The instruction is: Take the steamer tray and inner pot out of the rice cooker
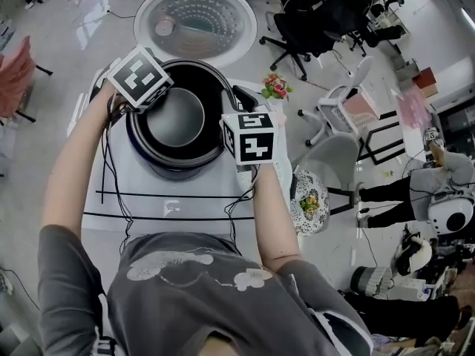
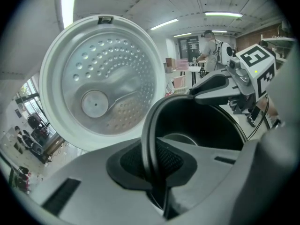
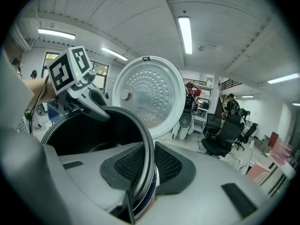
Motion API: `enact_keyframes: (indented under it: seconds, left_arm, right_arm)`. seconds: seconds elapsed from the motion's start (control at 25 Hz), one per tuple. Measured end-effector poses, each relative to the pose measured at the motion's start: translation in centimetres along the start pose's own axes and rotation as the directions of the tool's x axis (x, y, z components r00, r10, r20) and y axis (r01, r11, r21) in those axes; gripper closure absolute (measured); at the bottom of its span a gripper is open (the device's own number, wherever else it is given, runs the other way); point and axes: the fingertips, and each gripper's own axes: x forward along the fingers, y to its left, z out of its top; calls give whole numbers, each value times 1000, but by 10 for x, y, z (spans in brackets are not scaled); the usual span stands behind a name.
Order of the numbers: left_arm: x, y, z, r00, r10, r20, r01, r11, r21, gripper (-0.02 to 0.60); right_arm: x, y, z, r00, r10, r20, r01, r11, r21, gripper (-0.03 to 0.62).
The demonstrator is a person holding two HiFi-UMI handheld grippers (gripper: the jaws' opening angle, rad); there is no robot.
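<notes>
One inner pot — left gripper and right gripper both clamp jaws on its rim.

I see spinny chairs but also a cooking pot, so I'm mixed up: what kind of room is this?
Probably an office or lab workroom, not a kitchen: black rolling office chairs stand around, long strip lights shine overhead, and the rice cooker sits on a white table with cables.

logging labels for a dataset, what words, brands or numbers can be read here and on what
No text is readable in any view.
Cubes on left gripper and right gripper: square marker patterns, no letters.
Shirt print: too blurred to read.
Lid tab: too small to read.
</notes>
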Motion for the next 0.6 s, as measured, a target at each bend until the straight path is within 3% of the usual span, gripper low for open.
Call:
enact_keyframes:
  seconds: [0.28,0.6]
  left_arm:
    - [-32,3,24,994,73,81,-76,996,36,538]
    - [-68,28,57,947,271,174,-279,960,21,535]
  right_arm:
    - [-21,-6,29,995,-4,103,3,1000,8,503]
    - [-26,-18,75,973,43,228,-34,999,-42,505]
